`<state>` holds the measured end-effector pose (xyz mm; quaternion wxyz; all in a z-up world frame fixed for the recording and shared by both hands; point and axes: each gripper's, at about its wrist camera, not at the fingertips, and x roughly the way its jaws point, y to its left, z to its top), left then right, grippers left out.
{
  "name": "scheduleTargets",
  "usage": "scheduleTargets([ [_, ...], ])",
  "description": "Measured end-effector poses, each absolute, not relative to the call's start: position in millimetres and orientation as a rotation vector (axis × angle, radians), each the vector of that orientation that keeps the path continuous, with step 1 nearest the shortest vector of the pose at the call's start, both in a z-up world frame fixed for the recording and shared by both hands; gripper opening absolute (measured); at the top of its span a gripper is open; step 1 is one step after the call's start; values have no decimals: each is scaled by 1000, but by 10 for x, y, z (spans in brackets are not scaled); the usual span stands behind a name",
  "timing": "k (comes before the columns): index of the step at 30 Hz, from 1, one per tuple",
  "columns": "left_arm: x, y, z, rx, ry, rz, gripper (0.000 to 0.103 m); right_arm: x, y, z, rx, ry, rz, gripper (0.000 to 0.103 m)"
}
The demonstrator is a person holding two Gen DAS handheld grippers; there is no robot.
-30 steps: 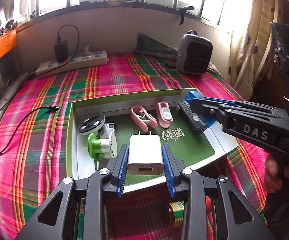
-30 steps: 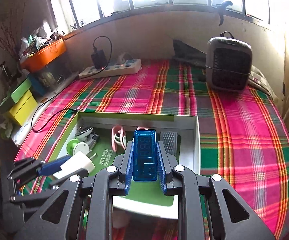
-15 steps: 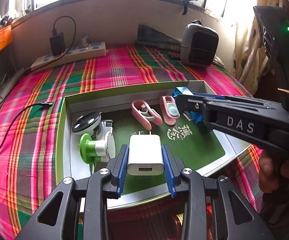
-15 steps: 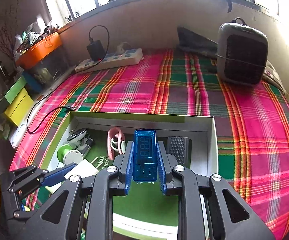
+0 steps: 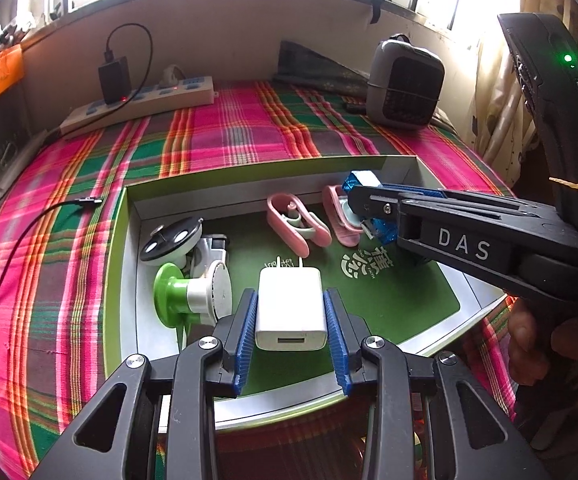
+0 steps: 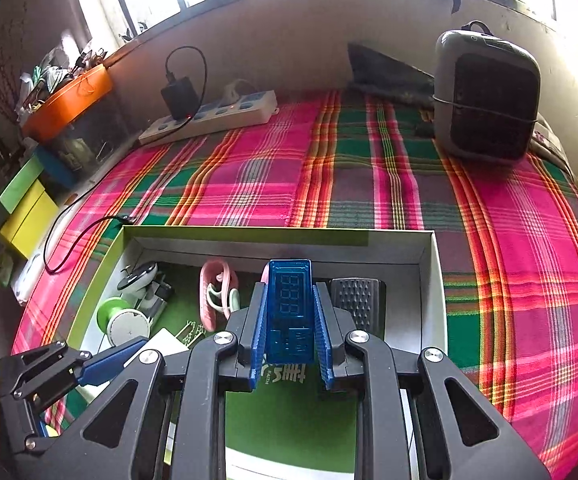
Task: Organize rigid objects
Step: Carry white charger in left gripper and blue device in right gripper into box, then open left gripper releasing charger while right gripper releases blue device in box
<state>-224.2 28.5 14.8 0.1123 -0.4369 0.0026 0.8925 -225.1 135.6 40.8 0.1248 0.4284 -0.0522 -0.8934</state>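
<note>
My left gripper (image 5: 291,312) is shut on a white USB wall charger (image 5: 291,310), held over the near part of a shallow green-lined box (image 5: 249,174). My right gripper (image 6: 289,320) is shut on a blue translucent USB meter (image 6: 291,308) over the box's right half (image 6: 435,280); it also shows in the left wrist view as a black arm marked DAS (image 5: 461,242). Inside the box lie two pink clips (image 5: 299,224), a green-and-white spool (image 5: 189,294), a black round piece (image 5: 171,236) and a black ribbed block (image 6: 357,298).
The box sits on a pink and green plaid cloth (image 6: 369,176). A white power strip (image 5: 141,100) with a black adapter lies at the back left, a grey heater (image 6: 485,96) at the back right. A black cable (image 5: 29,232) trails left of the box. Coloured boxes (image 6: 29,208) stand beyond the left edge.
Both grippers have moved forward and a little down over the box with their loads. The blue meter now hangs deeper inside the box, near the pink clips.
</note>
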Motion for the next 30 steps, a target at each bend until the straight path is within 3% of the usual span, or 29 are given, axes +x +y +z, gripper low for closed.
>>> scheduleTargets([
  [14,-2260,278,111,-1293,-7,2603,33,-2279,1331,383,1223,-156,-2602,23],
  [30,-2258,254,115,-1283,2,2611,41,-2253,1318,369,1206,-173,-2592,27],
])
